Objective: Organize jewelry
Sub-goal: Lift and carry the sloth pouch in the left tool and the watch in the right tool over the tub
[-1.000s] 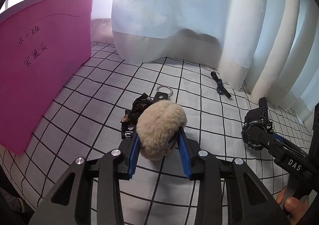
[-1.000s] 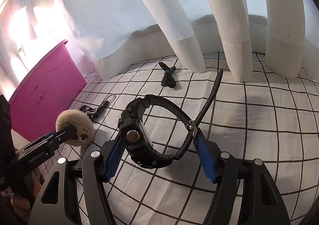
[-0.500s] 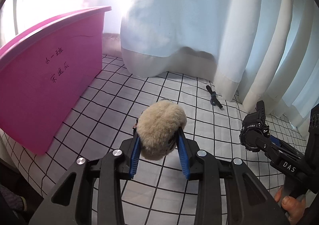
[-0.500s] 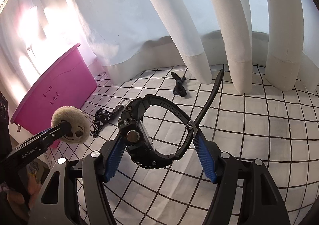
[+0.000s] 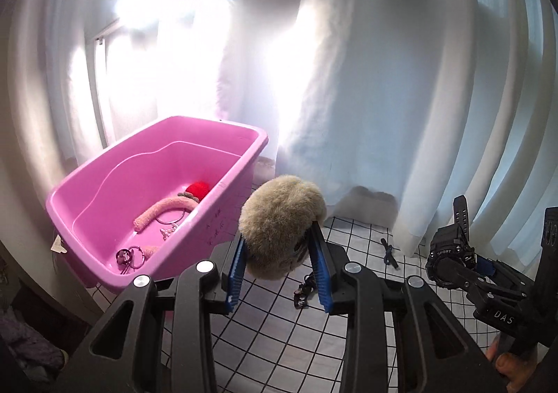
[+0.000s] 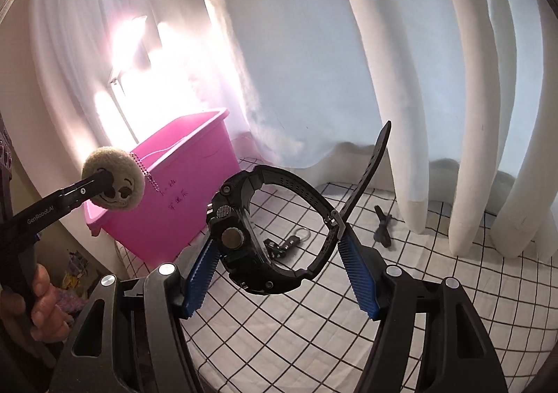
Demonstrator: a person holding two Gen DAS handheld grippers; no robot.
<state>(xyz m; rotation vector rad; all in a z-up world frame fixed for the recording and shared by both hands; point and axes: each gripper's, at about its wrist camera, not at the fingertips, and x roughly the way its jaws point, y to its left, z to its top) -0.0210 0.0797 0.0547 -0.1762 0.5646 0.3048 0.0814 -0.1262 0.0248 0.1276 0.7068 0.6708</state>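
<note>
Where the left gripper [image 5: 279,267] fills the foreground, its two ribbed blue fingers [image 5: 234,271] are clamped on one round, fuzzy beige plush charm [image 5: 282,225], held up in the air above the grid-patterned sheet [image 5: 265,333]. In the right wrist view the charm shows a stitched smiling face and a thin bead chain [image 6: 148,173]. The right gripper [image 6: 279,274] grips one chunky black rubber sport watch [image 6: 258,236] across its looped, perforated strap, also lifted clear of the sheet, with the free strap end pointing upward. Below lie two dark pieces: a black keychain with a metal ring [image 6: 287,241] and, farther back near the curtain hem, a small black strap-like thing [image 6: 383,222], too small to identify. To the left stands one glossy pink plastic tub [image 5: 87,183] with handwriting on its side. It holds a fuzzy pink curved piece [image 5: 164,213], a red pom-pom [image 5: 197,190] and what seem to be several metal rings [image 5: 134,255]. Behind hangs a pleated white curtain [image 5: 383,96].
</note>
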